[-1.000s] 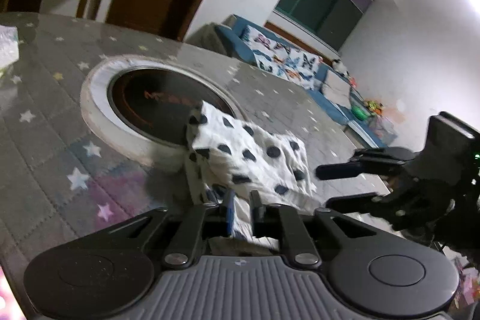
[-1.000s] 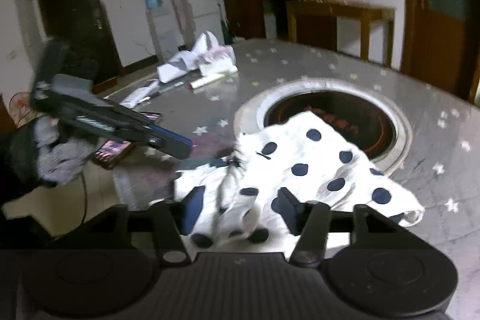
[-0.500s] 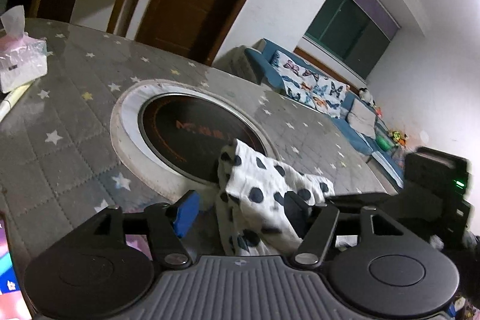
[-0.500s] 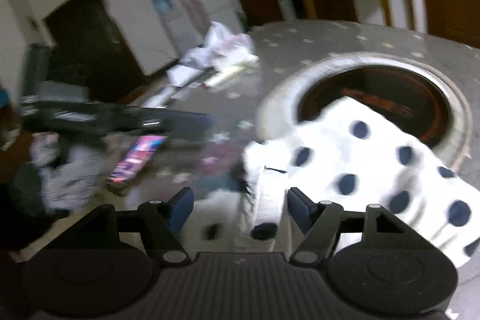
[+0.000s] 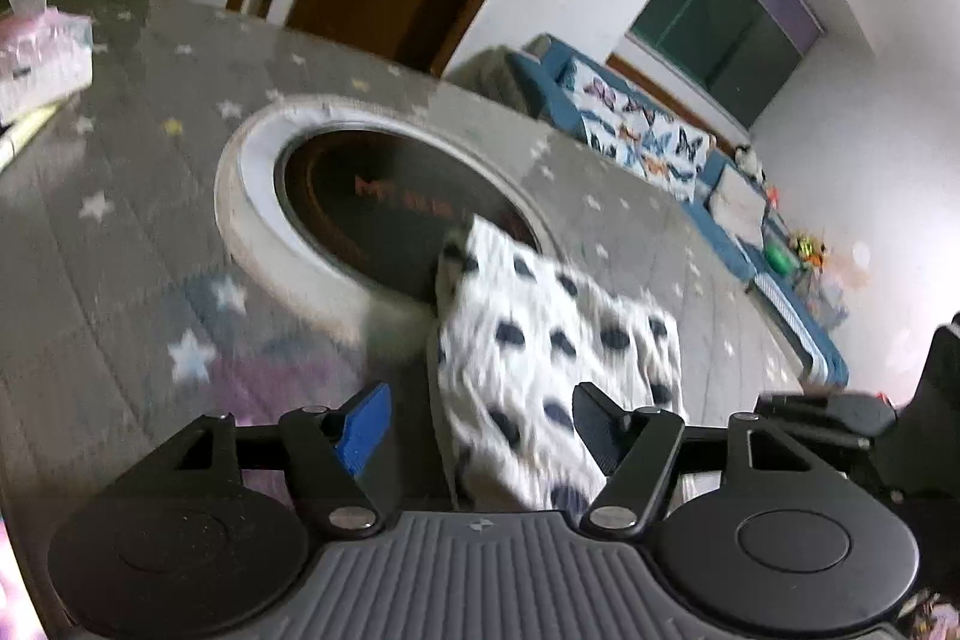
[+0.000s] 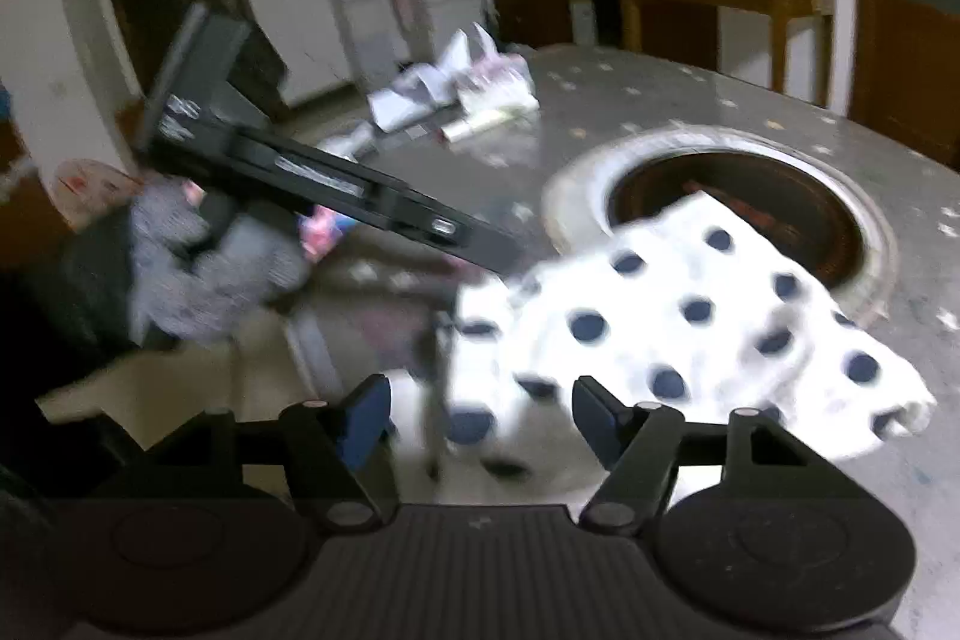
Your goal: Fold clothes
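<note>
Both grippers open over a polka-dot garment on the table.

Your left gripper (image 5: 480, 424) and right gripper (image 6: 477, 415) stand with jaws spread, holding nothing. The polka-dot cloth (image 6: 678, 316) lies bunched in layers, its far corner over the round recess (image 5: 384, 202) in the star-print table (image 5: 120, 244). Expect it light, limp and shifting; pinch at a hem corner.

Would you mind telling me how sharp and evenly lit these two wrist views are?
Left wrist view: the polka-dot cloth and starred table are motion-smeared, while the left gripper stays crisp. Right wrist view: the cloth is overexposed and blurred, the room dim, and fisheye vignetting darkens the corners around the right gripper.
</note>
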Available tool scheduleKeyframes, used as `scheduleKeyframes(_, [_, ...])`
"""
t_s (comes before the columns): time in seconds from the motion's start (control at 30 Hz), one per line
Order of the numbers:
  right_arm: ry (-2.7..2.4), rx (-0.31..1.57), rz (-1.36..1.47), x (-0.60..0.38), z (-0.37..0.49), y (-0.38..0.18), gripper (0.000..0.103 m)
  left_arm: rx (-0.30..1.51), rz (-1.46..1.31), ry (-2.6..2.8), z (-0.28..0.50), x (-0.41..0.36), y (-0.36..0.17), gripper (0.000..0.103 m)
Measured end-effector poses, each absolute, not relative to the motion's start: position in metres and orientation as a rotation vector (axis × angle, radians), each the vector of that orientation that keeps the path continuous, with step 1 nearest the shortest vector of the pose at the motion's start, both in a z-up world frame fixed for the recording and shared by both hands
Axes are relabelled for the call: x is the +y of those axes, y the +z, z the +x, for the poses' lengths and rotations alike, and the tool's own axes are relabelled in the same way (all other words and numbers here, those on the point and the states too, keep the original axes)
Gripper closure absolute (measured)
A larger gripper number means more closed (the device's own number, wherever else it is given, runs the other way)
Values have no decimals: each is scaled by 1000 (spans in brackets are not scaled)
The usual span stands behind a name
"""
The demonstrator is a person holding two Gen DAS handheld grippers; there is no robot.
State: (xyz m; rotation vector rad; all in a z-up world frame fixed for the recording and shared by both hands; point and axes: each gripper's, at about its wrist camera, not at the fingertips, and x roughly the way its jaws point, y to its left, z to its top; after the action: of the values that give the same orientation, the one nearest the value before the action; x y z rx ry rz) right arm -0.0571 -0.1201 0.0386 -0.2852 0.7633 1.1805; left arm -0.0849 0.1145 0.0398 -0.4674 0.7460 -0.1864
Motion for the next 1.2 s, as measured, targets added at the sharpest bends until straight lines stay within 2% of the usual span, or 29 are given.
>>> scheduleKeyframes(0.07, [1151, 800, -260, -127, -58, 35, 41, 758, -483, -177, -90, 116, 36, 38])
scheduleKeyframes(0.1, [1143, 802, -240, -131, -60, 35, 44, 760, -497, -173, -92, 117, 35, 44])
scheduleKeyframes(0.2, [1128, 800, -213, -136, -62, 34, 46, 766, -524, -177, -91, 117, 33, 45])
scheduleKeyframes(0.23, [1131, 803, -201, -136, -61, 33, 47, 771, -525, -184, -89, 115, 33, 48])
scheduleKeyframes(0.27, [1135, 807, -192, -135, -61, 32, 49, 779, -524, -195, -88, 113, 32, 53])
scheduleKeyframes(0.33, [1143, 819, -185, -130, -62, 31, 50, 795, -532, -217, -86, 110, 32, 82])
scheduleKeyframes(0.43, [1147, 824, -190, -131, -65, 32, 50, 790, -553, -226, -88, 111, 36, 91])
scheduleKeyframes(0.5, [1142, 820, -187, -133, -66, 33, 50, 779, -580, -244, -91, 113, 41, 92])
scheduleKeyframes(0.87, [1050, 867, -108, -161, -57, 32, 50, 826, -578, -219, -91, 112, 30, 90])
scheduleKeyframes(1.0, [1040, 884, -95, -161, -53, 27, 50, 826, -530, -201, -92, 109, 32, 77])
scheduleKeyframes(1.03, [1045, 890, -95, -160, -52, 25, 50, 829, -532, -198, -92, 110, 31, 64])
scheduleKeyframes(1.1, [1053, 905, -93, -158, -53, 22, 50, 833, -536, -192, -91, 111, 30, 52])
scheduleKeyframes(1.2, [1067, 923, -80, -158, -53, 20, 50, 840, -542, -183, -90, 113, 28, 49])
